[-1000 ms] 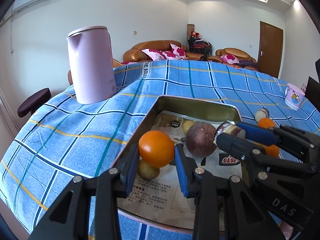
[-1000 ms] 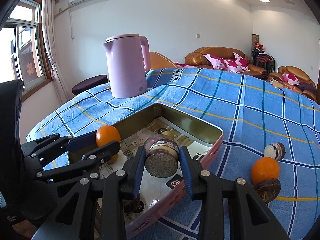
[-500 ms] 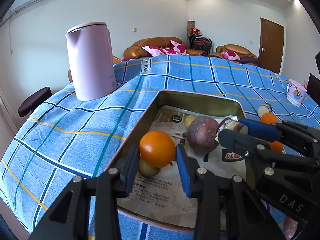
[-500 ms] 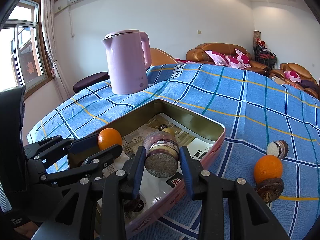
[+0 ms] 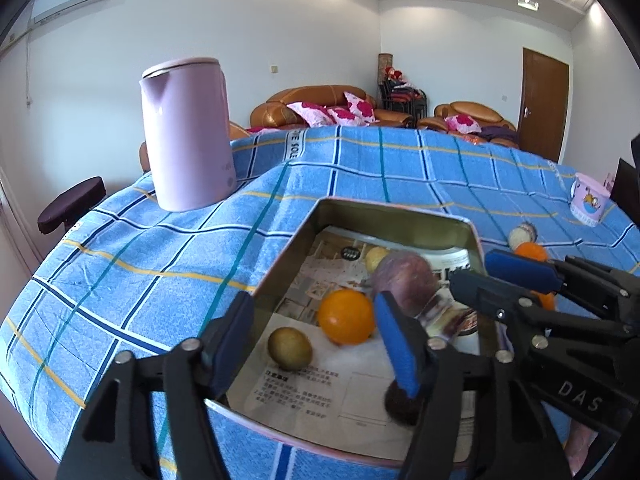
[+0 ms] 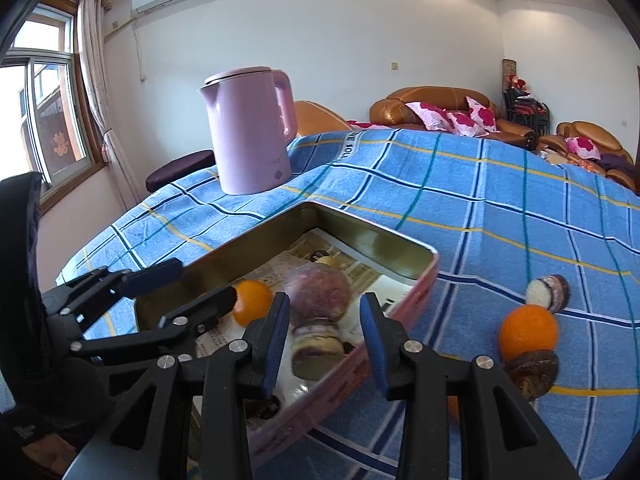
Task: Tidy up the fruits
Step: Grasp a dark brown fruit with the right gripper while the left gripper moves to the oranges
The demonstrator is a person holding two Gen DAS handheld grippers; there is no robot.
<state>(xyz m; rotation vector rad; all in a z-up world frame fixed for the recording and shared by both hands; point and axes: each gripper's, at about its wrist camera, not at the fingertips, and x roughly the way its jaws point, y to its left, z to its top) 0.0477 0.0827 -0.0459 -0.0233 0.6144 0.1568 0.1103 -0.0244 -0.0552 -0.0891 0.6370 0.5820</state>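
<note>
A metal tin (image 5: pixel 384 209) (image 6: pixel 372 229) lined with paper lies on the blue checked cloth. My left gripper (image 5: pixel 312 344) hangs over its near left corner, jaws opening and wide apart. An orange (image 5: pixel 346 316) (image 6: pixel 252 307) lies free on the paper between them, beside an olive-brown fruit (image 5: pixel 290 348). My right gripper (image 6: pixel 325 340) is also opening. A cut half fruit (image 6: pixel 316 346) shows blurred between its pads, with a gap on the right side. A round purple fruit (image 5: pixel 404 280) (image 6: pixel 318 292) rests just beyond.
Right of the tin on the cloth lie another orange (image 6: pixel 528 332), a cut half fruit (image 6: pixel 546 292) and a dark fruit (image 6: pixel 532 374). A pink kettle (image 5: pixel 188 136) (image 6: pixel 250 132) stands at the back left. A small cup (image 5: pixel 588 204) sits far right.
The left jaws have spread and the orange has dropped from them onto the paper. The right jaws have parted and the cut half fruit has slipped lower between them.
</note>
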